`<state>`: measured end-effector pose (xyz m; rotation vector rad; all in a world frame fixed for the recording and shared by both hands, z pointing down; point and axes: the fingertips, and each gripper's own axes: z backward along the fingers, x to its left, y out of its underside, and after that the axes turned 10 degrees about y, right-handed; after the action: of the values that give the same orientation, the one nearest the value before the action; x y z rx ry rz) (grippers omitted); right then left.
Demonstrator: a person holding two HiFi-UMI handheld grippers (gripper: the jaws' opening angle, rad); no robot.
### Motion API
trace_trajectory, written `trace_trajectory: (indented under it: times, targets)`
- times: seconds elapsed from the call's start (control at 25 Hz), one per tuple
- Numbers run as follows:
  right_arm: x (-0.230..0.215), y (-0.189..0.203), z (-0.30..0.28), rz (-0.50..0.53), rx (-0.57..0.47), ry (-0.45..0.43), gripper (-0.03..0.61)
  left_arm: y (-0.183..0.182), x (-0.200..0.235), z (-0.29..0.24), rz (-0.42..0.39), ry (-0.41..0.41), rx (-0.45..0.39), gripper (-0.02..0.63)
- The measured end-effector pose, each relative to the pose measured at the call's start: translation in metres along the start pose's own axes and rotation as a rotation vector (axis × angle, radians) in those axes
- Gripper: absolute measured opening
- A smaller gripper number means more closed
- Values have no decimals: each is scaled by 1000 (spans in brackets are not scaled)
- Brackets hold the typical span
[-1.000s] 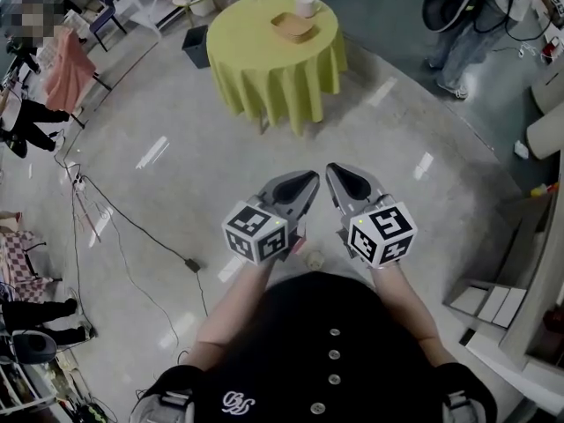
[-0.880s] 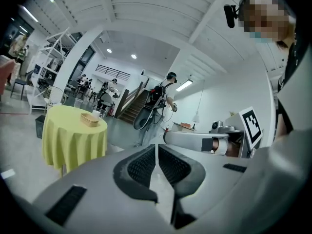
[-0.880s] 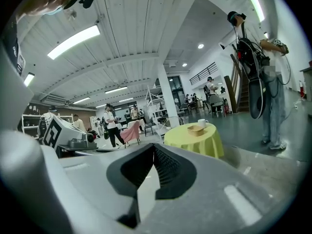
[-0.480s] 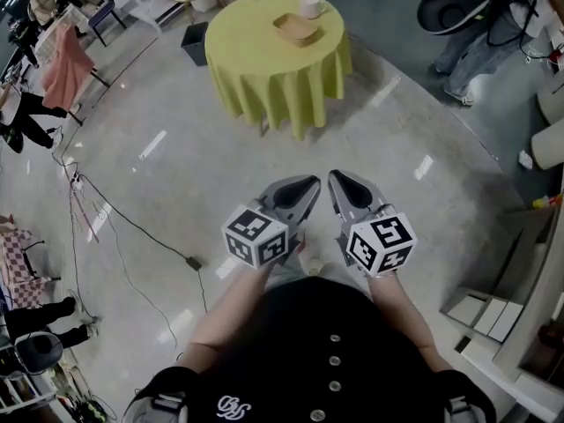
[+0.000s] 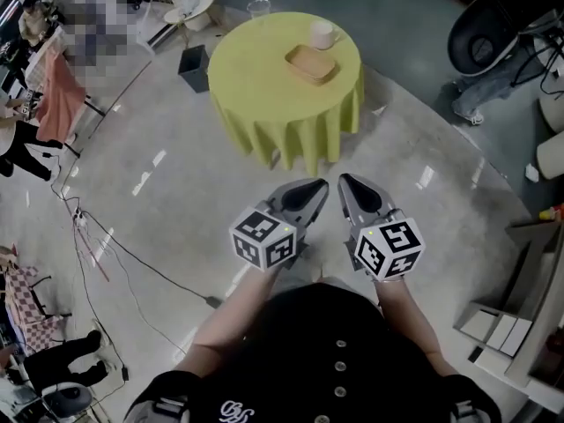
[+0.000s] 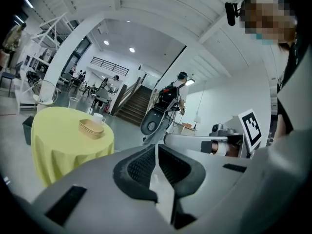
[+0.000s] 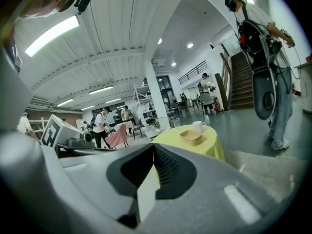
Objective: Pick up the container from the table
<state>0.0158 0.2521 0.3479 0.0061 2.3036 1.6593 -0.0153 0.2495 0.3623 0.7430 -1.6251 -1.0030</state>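
Both grippers empty, short of the table.
The left gripper point(image 5: 317, 188) has its jaws pressed together on nothing, and so does the right gripper point(image 5: 346, 183). The container point(image 5: 311, 63) sits on the yellow table point(image 5: 256, 95) beside a white cup point(image 5: 322, 33), well apart from both.

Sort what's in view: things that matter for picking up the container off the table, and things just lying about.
For the job: tan container, yellow table, left tool, right tool, both shut and empty.
Lying about: white mug, clear cup, dark bin.
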Motion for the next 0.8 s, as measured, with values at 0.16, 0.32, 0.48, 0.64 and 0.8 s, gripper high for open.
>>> trace_trajectory:
  times: [0.16,0.32,0.48,0.64,0.8]
  targets:
    - [4,-18,-53,3,-14,18,3,-29,48,1,-12,17,-3,28]
    - [6,-27,-99,-17,-15,45,3,-46,89,5,-14,37,15,28]
    - [7,-29,-126,-33,-7,74,3,-52,117,7,-1,61,36,28]
    - [4,-31,-138,-20,5,93,4,-54,132,2,33,81,32,28]
    - [-9,-31,-150,-27,20,112,3,-55,146,-4,54,85,31,28]
